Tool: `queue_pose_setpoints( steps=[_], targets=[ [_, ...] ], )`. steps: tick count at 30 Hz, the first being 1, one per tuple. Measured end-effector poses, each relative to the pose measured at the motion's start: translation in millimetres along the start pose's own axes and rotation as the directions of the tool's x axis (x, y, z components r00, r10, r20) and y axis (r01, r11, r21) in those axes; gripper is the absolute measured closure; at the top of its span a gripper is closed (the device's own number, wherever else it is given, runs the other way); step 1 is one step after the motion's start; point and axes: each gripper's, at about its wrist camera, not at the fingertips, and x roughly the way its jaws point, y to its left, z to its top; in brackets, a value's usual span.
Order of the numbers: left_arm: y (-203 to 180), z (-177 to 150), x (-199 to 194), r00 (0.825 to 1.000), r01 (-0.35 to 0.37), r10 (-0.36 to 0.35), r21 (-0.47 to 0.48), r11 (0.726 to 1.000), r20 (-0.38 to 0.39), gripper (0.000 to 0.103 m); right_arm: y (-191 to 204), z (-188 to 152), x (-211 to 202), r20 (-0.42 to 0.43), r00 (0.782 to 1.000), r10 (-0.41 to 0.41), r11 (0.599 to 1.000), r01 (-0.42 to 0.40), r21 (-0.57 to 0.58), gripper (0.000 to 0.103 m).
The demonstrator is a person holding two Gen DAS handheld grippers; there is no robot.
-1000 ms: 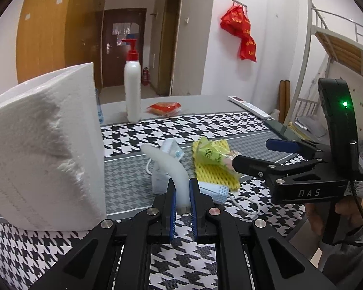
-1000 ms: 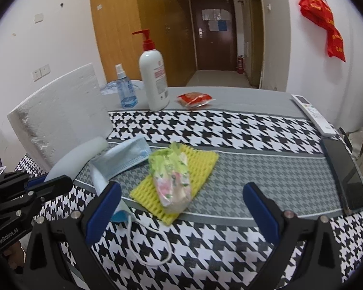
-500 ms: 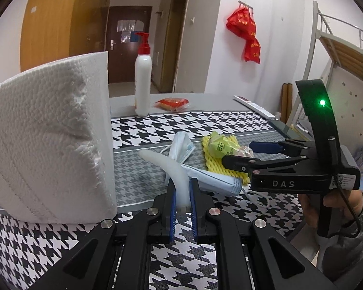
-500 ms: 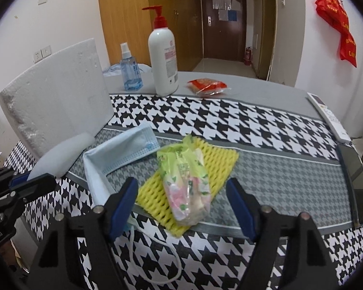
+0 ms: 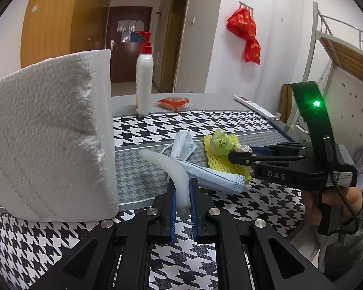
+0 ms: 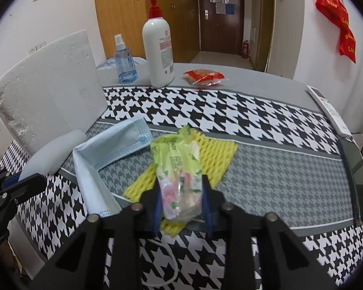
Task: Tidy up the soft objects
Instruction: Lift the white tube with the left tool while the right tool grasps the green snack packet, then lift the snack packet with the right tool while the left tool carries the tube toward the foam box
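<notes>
Our right tongs [image 6: 181, 200] pinch the green packet [image 6: 177, 169]; left tongs [image 5: 181, 198] pinch the white foam strip [image 5: 171, 166]; we should lift the packet gently off the yellow net [image 6: 220, 152].

Both views bright and evenly lit, diffuse indoor light, no hard shadows. Only soft, faint shading under the foam block [image 5: 48, 133]. Strong fisheye: black vignette in the corners, door frames and bed rail [image 5: 338, 24] bow near the edges. Centre sharp; close-up gripper bodies slightly soft. Green LED [image 5: 316, 103] blooms with a small halo. Mild sheen on the pump bottle [image 6: 158, 46]. No motion blur.
</notes>
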Motion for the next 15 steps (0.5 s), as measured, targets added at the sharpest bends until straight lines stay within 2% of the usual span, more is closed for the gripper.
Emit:
queue_pose_setpoints(
  steps=[15],
  targets=[
    [-10,1,-23,0.999,-0.013,0.011,0.046,0.999,0.049,0.092,6,-10,-48,0.086,0.996,-0.003,1.000,0.002,0.006,0.077]
  ],
)
